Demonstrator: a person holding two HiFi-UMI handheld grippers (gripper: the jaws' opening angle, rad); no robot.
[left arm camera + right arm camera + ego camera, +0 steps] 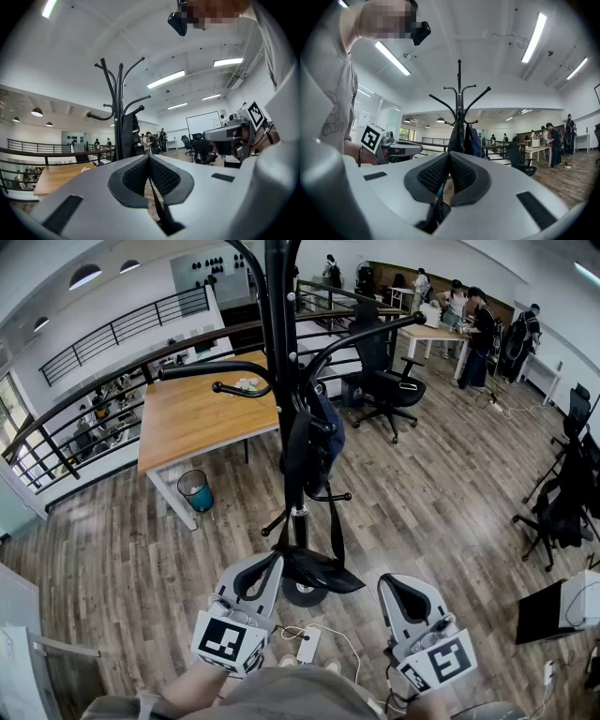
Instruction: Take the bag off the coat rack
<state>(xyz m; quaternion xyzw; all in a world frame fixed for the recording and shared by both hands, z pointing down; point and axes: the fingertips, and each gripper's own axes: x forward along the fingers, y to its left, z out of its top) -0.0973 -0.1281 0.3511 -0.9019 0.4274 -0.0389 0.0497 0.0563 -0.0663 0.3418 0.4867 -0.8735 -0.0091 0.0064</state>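
A black coat rack (281, 352) stands in front of me, its round base (305, 592) on the wooden floor. A dark blue bag (314, 442) hangs from it at mid height, and its long strap (334, 521) dangles toward the base. My left gripper (265, 564) is low by the base, shut and empty. My right gripper (397, 583) is to the right of the base, also shut and empty. The left gripper view shows the coat rack (118, 117) and the bag (129, 136) ahead beyond my shut left gripper (149, 157). The right gripper view shows the bag (471, 140) beyond my shut right gripper (450, 157).
A wooden table (202, 413) and a blue waste bin (197, 490) stand to the left behind the rack. An office chair (384, 381) is behind on the right, another dark chair (562, 502) at far right. A power strip (307, 645) lies by my feet. People stand at the back right.
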